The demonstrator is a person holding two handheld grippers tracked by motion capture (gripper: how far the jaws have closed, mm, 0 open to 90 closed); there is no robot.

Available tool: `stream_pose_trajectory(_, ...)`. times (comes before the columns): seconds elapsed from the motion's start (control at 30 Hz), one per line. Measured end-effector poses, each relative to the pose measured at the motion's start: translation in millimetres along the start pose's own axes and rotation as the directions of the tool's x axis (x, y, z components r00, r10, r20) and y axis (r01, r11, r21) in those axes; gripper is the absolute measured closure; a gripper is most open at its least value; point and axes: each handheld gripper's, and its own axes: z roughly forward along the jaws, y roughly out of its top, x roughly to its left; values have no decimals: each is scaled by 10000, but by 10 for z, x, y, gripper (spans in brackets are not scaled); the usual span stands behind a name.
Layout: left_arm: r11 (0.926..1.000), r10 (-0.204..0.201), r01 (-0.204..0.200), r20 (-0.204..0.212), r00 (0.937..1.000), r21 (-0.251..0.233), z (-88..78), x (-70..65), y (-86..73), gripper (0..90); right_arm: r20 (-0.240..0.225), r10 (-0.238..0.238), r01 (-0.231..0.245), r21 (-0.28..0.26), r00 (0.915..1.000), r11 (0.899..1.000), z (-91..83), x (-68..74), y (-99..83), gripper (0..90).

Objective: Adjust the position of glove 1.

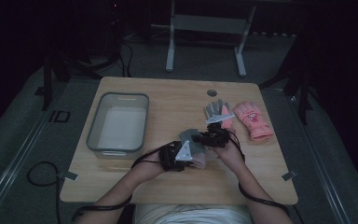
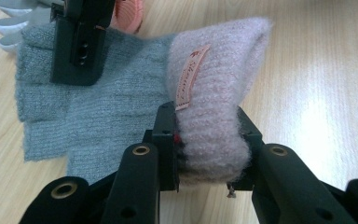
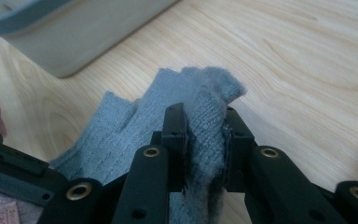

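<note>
Hidden from me: lettering on the glove's label, too small to read; grey bin, cut off by the frame edge.

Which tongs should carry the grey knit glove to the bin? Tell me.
Left. The left tongs are shut on the grey knit glove at its pink cuff and sit nearer the grey bin. The right tongs pinch its finger end, on the side away from the bin.

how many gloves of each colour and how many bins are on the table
grey gloves: 2 (the knit glove held by both grippers, and the grey glove lying flat)
pink gloves: 1 (pink glove)
grey bins: 1 (bin)
total: 4
</note>
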Motion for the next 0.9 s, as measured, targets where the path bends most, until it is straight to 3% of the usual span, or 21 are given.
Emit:
stream_pose_trajectory(0.5,9979,373,-352,-376,9986,551,-486,177,-4,695,-413,-390,370,-491,9984,9981,69,198,369,755)
stream_pose_trajectory(0.9,9947,585,-496,-996,9933,898,-894,418,-72,694,-427,-952,914,-833,9945,9923,162,414,866,755)
